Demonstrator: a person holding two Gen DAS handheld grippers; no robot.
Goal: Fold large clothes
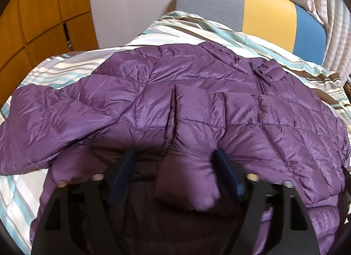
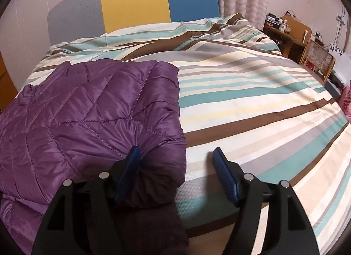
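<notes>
The purple quilted jacket (image 1: 175,92) lies spread across the near edge of the striped bed cover (image 2: 252,101), and both claws stand wide open: the left gripper (image 1: 175,156) has a puffy fold of hem sitting loose between its fingers, while the right gripper (image 2: 176,156) straddles the jacket's right-hand corner with one finger on cloth and the other over bare cover. That shiny fabric looks slippery to me, so a shallow bite could slide off mid-lift. The right one might also pinch the cover along with the jacket.

purple quilted jacket (image 1: 186,105) on striped bedding (image 1: 54,70), left gripper (image 1: 175,158) spread around a fold
</notes>
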